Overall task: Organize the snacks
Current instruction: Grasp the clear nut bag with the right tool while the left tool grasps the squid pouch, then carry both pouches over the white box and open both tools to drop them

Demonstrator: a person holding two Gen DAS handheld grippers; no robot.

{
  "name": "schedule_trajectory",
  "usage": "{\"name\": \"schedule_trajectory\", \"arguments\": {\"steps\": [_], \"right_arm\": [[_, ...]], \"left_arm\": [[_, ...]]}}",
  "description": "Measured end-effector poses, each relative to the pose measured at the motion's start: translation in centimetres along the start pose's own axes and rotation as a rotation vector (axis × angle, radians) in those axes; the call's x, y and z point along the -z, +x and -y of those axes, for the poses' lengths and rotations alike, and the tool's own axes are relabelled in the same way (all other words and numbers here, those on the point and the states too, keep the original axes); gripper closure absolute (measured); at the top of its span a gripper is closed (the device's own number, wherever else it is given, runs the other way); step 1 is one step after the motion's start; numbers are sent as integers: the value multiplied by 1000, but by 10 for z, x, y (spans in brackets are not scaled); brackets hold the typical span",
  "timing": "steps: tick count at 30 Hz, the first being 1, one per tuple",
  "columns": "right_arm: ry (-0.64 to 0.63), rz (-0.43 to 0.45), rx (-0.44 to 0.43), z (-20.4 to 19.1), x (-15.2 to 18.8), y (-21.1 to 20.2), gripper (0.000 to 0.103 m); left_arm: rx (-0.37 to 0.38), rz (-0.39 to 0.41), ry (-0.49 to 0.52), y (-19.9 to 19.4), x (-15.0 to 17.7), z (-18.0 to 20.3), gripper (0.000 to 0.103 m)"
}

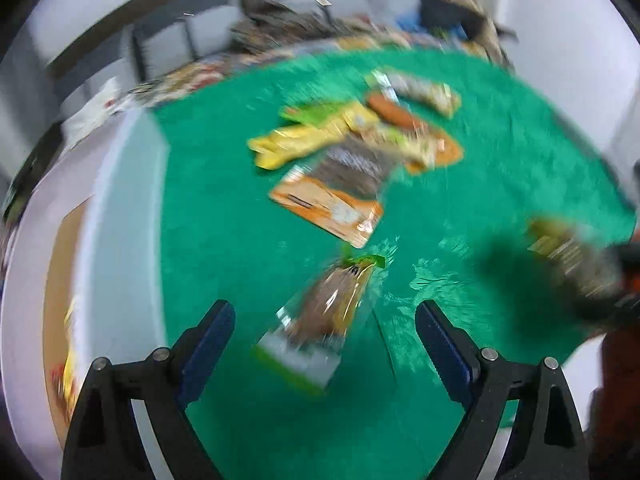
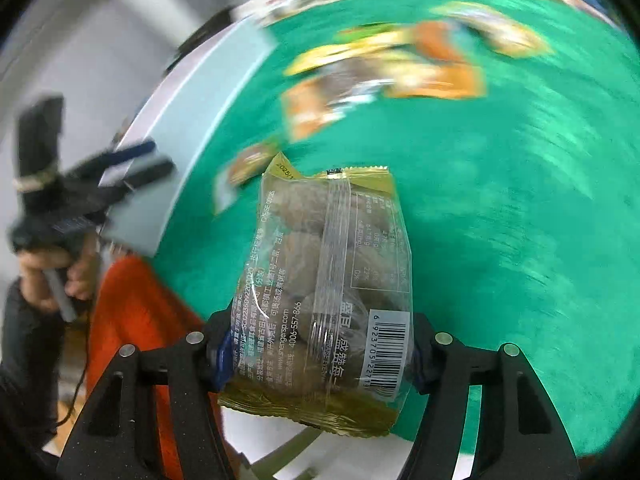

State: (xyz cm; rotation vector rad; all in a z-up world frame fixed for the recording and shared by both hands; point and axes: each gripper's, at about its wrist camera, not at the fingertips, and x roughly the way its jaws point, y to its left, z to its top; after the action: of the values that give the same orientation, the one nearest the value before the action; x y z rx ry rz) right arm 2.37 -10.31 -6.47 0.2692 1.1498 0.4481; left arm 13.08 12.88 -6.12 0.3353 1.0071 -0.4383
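The right gripper (image 2: pixel 316 354) is clenched on a clear snack packet (image 2: pixel 324 280) with gold crimped ends and a barcode, its pads pressing the packet's lower sides; brown round pieces show through the film. The packet stands up between the fingers, above the green cloth (image 2: pixel 500 200) that covers the desk.

The left gripper (image 1: pixel 325 334) is released, its blue-padded fingers (image 1: pixel 210 340) spread wide and touching nothing. Between them, lying on the cloth, is a small brown snack packet (image 1: pixel 320 320) with green ends. Farther out on the cloth lies a loose pile of snacks (image 1: pixel 352 148) in yellow, orange and green wrappers, overlapping one another. Along the left side of the cloth stands a pale box (image 1: pixel 120 220); in the right wrist view the left gripper appears beside this box, gripped by a hand (image 2: pixel 52 272). Both views are blurred.
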Motion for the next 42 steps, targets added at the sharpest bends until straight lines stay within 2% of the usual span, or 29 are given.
{"name": "schedule_trajectory", "arguments": {"steps": [2, 3, 4, 5, 7, 9, 11, 14, 19, 21, 23, 26, 28, 30, 33, 35, 37, 38, 40, 42], "right_arm": [[50, 35, 12, 17, 8, -16, 36], [69, 49, 10, 22, 7, -20, 36], [84, 61, 6, 22, 12, -27, 36], [91, 69, 3, 23, 14, -34, 36], [89, 74, 2, 24, 14, -36, 36], [87, 71, -5, 24, 16, -37, 36], [83, 68, -12, 25, 13, -29, 36], [71, 66, -28, 22, 15, -25, 36], [15, 68, -66, -3, -1, -12, 36], [-17, 72, -105, -23, -18, -8, 36], [-53, 79, -144, -47, -36, -4, 36], [-152, 97, -218, -105, -75, 3, 36], [-228, 105, -271, -153, -100, 12, 36], [-306, 95, -327, -209, -124, 26, 35], [-388, 61, -350, -276, -145, 62, 29], [-388, -9, -344, -301, -153, 92, 27], [-362, -94, -314, -314, -159, 117, 27], [-345, -96, -316, -313, -160, 119, 27], [-342, -49, -356, -301, -160, 108, 26], [-333, 17, -326, -272, -159, 94, 23]], "left_arm": [[9, -64, 22, 31, -6, 0, 13], [16, -87, 22, 40, -6, -1, 17], [30, -111, 22, 47, -4, -2, 42], [44, -125, 20, 52, -1, -2, 59], [19, -107, 16, 50, 1, -1, 63], [18, -81, -46, 44, 5, -6, 66], [31, -35, -168, 33, 12, -21, 71], [109, 45, -323, 9, 23, -40, 73], [201, 215, -490, -57, 35, -65, 74], [237, 294, -559, -89, 43, -86, 74], [235, 372, -621, -120, 50, -115, 74], [166, 441, -697, -160, 69, -162, 74], [43, 437, -732, -176, 87, -193, 74], [-61, 393, -766, -178, 105, -220, 72], [-215, 249, -819, -160, 137, -252, 60], [-252, 195, -852, -147, 152, -258, 45], [-283, 184, -875, -149, 169, -257, 37], [-290, 194, -874, -152, 176, -254, 34], [-321, 227, -860, -155, 174, -243, 33], [-333, 274, -837, -156, 163, -231, 33]]}}
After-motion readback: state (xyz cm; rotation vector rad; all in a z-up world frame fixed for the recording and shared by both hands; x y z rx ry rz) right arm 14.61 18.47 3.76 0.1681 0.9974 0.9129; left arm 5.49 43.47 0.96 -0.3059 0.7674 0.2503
